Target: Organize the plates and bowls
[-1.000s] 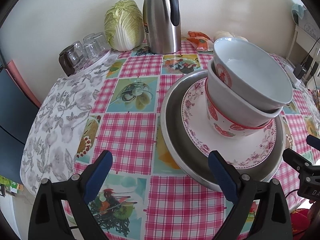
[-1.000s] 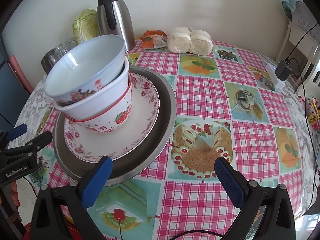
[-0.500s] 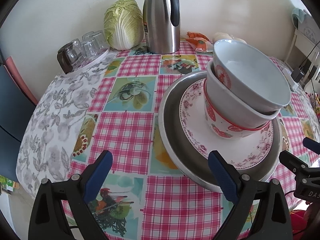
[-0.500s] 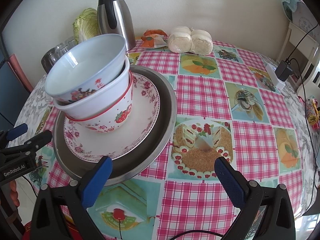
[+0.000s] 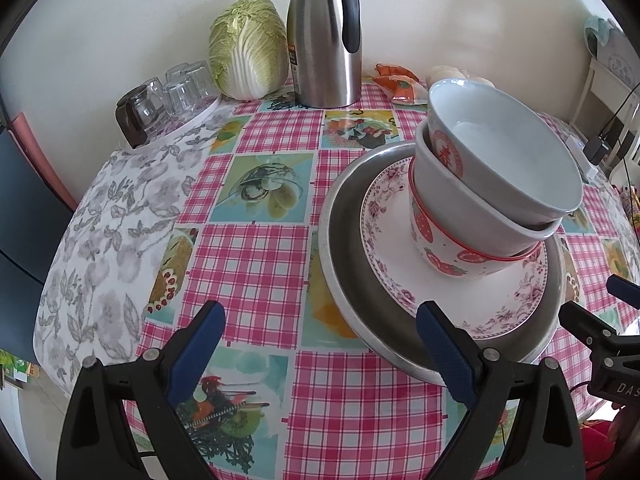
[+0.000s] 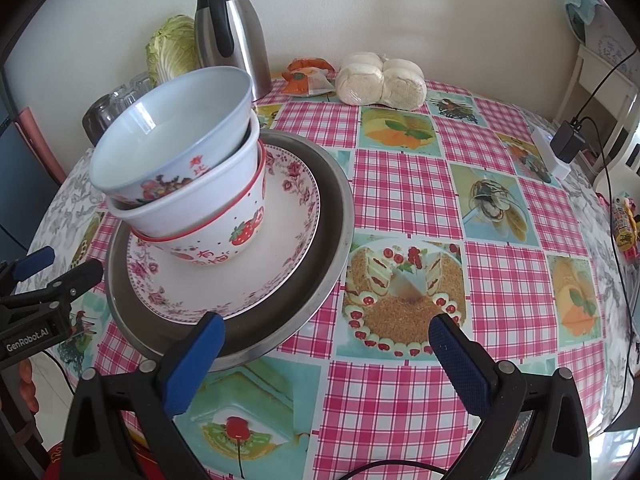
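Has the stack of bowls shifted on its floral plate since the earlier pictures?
No. The stack of bowls sits at the same spot on the floral plate, leaning as before.

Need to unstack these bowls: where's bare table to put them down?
Free: right of the metal tray, up to the buns and charger; also left, between tray and glasses. Crowded: back edge, around the thermos.

three stacked bowls [image 6: 176, 168], one floral plate [image 6: 280, 264], one metal tray [image 6: 328, 240]

bright, even daylight, sharp focus throughout. fisheye bending and black vignette at the corners, glare at 4 o'clock in the right view.
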Demonstrator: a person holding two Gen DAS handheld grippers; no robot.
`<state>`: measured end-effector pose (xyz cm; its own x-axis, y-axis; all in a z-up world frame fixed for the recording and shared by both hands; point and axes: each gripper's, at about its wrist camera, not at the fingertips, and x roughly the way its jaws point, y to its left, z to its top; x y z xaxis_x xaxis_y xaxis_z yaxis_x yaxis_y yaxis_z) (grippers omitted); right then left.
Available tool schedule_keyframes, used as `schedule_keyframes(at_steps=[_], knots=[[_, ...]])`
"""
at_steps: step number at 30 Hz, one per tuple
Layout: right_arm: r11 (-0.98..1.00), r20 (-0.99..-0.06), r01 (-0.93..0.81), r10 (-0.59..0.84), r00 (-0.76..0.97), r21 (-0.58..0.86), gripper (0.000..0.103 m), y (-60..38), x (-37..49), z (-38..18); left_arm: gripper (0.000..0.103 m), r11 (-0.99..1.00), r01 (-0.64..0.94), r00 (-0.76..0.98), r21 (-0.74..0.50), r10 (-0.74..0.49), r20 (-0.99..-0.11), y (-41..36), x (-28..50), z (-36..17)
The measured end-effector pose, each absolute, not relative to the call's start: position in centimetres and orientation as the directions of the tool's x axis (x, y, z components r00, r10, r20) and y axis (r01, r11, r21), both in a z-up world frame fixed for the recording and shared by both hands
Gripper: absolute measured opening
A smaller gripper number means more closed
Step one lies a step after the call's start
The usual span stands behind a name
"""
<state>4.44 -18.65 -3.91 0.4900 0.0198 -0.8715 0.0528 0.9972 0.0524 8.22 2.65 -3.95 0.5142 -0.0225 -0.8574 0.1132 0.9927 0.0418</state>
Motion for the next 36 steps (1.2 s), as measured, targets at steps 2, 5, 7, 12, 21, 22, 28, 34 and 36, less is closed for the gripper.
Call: schedule_keyframes(at_steps=[2, 5, 7, 12, 21, 22, 28, 34, 36], knots=[[0.997, -0.871, 0.052, 0.02, 0.49, 0.052, 0.103, -18.67, 4.42, -3.91, 0.097, 0.993, 0.112, 0.514, 0.041, -0.022, -0.858, 2.69, 8.22, -3.94], [0.997, -0.872, 0.053, 0.02, 0.489, 0.052, 0.103, -18.71, 4.39, -3.92, 0.097, 0.993, 0.111, 0.514, 0.046, -0.018, -0.858, 2.69, 8.22, -3.9], [0.997, -0.872, 0.053, 0.019, 0.49, 0.052, 0.103, -18.63, 4.44, -3.91, 0.096, 0.992, 0.114, 0.516, 0.051, -0.015, -0.857, 2.61, 8.2, -3.87], [0.997, -0.872, 0.053, 0.019, 0.489, 0.052, 0.103, -18.63, 4.43, -3.9, 0.096, 0.992, 0.112, 0.516, 0.06, -0.007, -0.857, 2.52, 8.19, -3.84], [0.997, -0.872, 0.051, 0.019, 0.488, 0.05, 0.103, -18.73, 4.29, -3.92, 0.096, 0.992, 0.098, 0.519, 0.077, 0.014, -0.854, 2.71, 8.16, -3.78], [0.997, -0.873, 0.051, 0.019, 0.488, 0.051, 0.103, -18.72, 4.31, -3.92, 0.096, 0.992, 0.097, 0.519, 0.076, 0.015, -0.855, 2.74, 8.16, -3.79], [0.998, -0.873, 0.048, 0.02, 0.487, 0.05, 0.103, -18.71, 4.32, -3.95, 0.096, 0.993, 0.091, 0.509, 0.071, 0.015, -0.861, 2.94, 8.28, -4.01], [0.998, -0.874, 0.047, 0.02, 0.486, 0.049, 0.103, -18.67, 4.4, -3.96, 0.097, 0.993, 0.093, 0.509, 0.07, 0.013, -0.861, 2.89, 8.28, -4.03], [0.998, -0.874, 0.046, 0.02, 0.485, 0.048, 0.103, -18.67, 4.4, -3.95, 0.096, 0.993, 0.094, 0.509, 0.071, 0.014, -0.861, 2.88, 8.28, -4.03]])
